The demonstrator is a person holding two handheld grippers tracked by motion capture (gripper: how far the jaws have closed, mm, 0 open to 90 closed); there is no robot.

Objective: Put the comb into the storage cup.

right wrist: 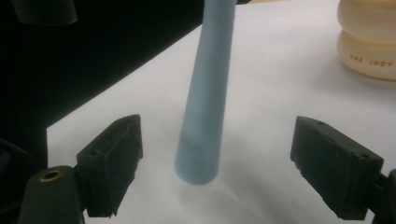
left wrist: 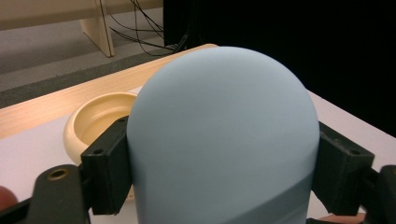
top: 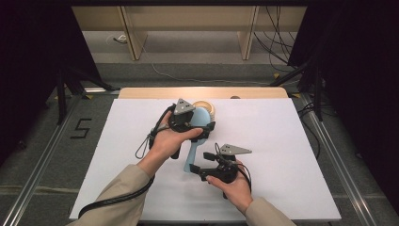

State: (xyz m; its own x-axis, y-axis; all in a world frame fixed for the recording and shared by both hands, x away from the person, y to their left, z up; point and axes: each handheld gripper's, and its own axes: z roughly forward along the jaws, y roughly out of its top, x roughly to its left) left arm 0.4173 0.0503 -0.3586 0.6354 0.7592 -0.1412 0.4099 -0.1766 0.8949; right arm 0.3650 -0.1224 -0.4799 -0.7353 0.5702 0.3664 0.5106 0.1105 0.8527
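- Two grippers work one pale blue paddle-shaped tool (top: 194, 141) over the white table (top: 291, 141); the tool has a broad rounded head and a long tapering handle.
- Left gripper (top: 200, 126) — clenched on the tool's head. In the left gripper view the blue head (left wrist: 224, 140) sits squarely between the two black jaws, each jaw pressed against one side of it.
- Right gripper (top: 196, 170) — released, its jaws spread wide. In the right gripper view the handle end (right wrist: 203, 140) hangs between the jaws, touching neither, with clear white table on both sides of it.
- From the high view the tool runs from the left gripper down towards the right gripper, whose jaws reach its lower tip.
- Whether the handle's tip touches the table I cannot tell; a soft shadow lies just under it.
- Beyond the left gripper's jaws, just behind the blue head, stands a cream bowl (left wrist: 93, 121) near the far edge of the table.
- Ahead of the right gripper, off to its right side, the same cream bowl (right wrist: 369, 42) shows its ribbed outer wall with small lettering.
- Each gripper is held in one of the person's hands, both in beige sleeves (top: 117, 193).
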